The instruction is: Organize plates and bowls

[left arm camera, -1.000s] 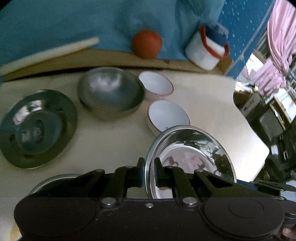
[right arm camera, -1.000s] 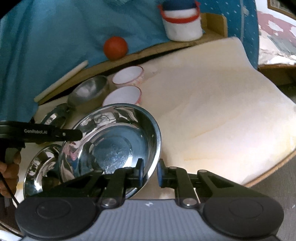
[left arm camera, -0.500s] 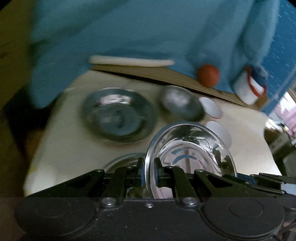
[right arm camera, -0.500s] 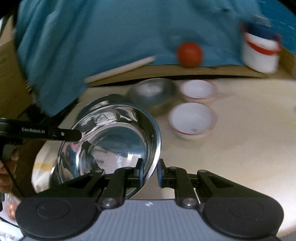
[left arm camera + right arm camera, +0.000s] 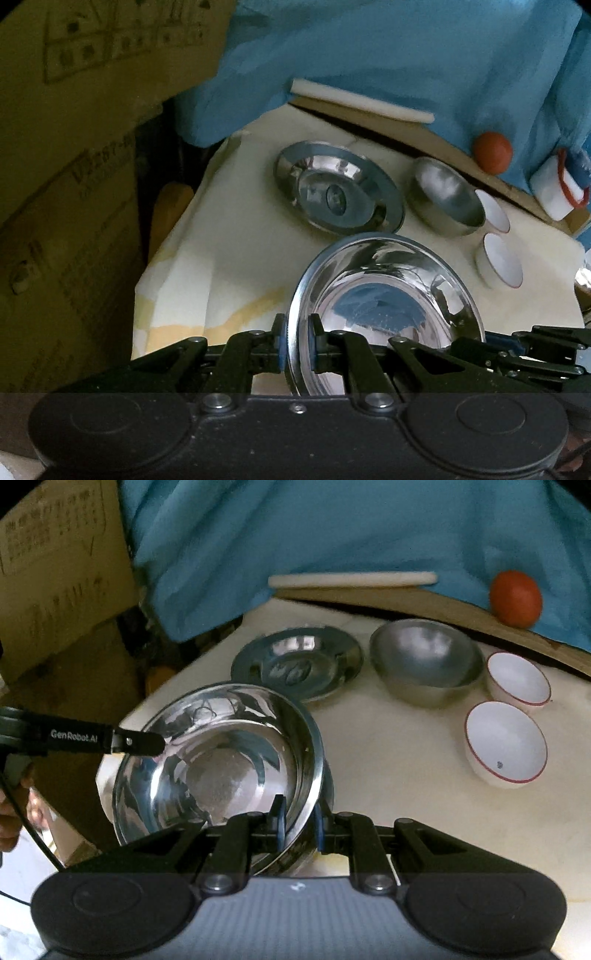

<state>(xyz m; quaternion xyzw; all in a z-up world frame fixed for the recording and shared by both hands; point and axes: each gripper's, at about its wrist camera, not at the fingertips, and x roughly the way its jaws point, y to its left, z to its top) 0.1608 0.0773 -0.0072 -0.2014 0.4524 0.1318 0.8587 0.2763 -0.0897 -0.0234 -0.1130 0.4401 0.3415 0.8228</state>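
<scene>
Both grippers — left gripper (image 5: 296,345) and right gripper (image 5: 298,821) — pinch opposite rims of the steel plate (image 5: 218,771). We keep it level, then lower it onto the stacked plate (image 5: 297,662) at 12 o'clock, releasing both sides together.

Both fisheye views are dim, with the brightest patch on the cream-covered tabletop (image 5: 258,258) and heavy darkness toward the corners, where a black vignette cuts in. In the left wrist view the brown cardboard boxes (image 5: 66,184) sit in deep shadow with a yellow-green cast. The shiny steel plate (image 5: 218,768) throws mirror reflections and small glare spots across its bowl, and the matte steel bowl (image 5: 424,661) shows a soft, hazy highlight. Straight edges bow near the borders, such as the long white stick (image 5: 351,579), which also looks smeared. The blue cloth backdrop (image 5: 332,528) is soft and lacks fine detail in both views.
</scene>
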